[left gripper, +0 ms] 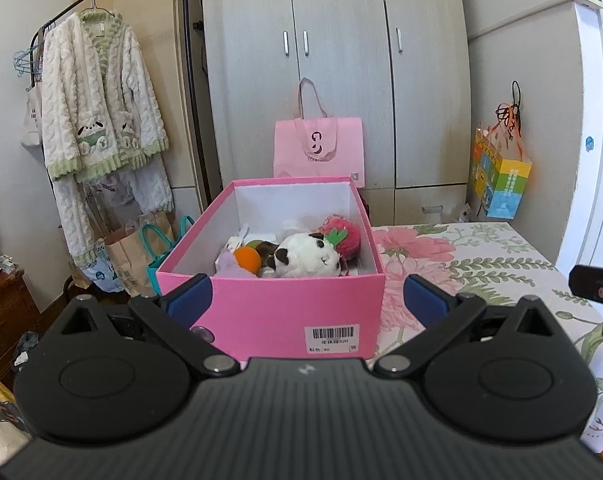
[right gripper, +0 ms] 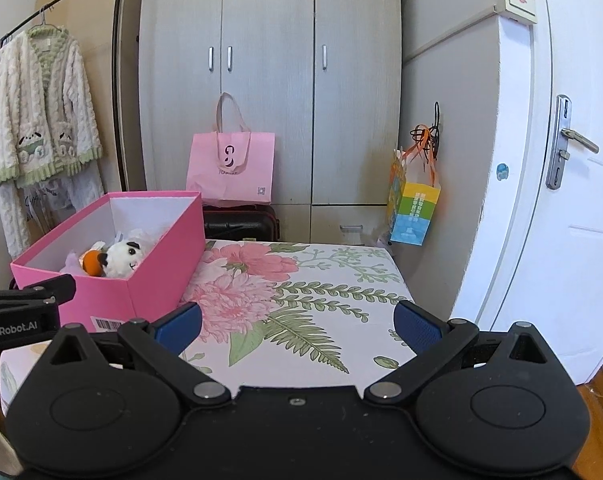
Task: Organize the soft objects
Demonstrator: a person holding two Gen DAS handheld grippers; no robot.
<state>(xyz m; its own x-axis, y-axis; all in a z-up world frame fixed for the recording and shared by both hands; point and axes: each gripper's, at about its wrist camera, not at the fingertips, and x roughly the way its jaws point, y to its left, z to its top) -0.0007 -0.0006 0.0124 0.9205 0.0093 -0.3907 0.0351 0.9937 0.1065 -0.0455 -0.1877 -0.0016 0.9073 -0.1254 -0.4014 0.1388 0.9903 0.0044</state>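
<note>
A pink box (left gripper: 269,308) stands on the floral sheet (left gripper: 461,264), lid off. Inside lie a white and black panda plush (left gripper: 307,256), an orange ball (left gripper: 248,260), a pink strawberry plush (left gripper: 343,236) and a pale purple soft thing (left gripper: 231,266). My left gripper (left gripper: 307,300) is open and empty, just in front of the box's near wall. My right gripper (right gripper: 297,324) is open and empty over the bare sheet (right gripper: 321,280), to the right of the box (right gripper: 149,276). The panda (right gripper: 123,260) and the ball (right gripper: 93,263) show there too.
A grey wardrobe (left gripper: 337,60) stands behind, with a pink tote bag (left gripper: 319,148) against it. A colourful gift bag (right gripper: 415,212) hangs right. A white door (right gripper: 561,200) is far right. A clothes rack with a fluffy robe (left gripper: 101,100) and bags on the floor (left gripper: 141,252) are left.
</note>
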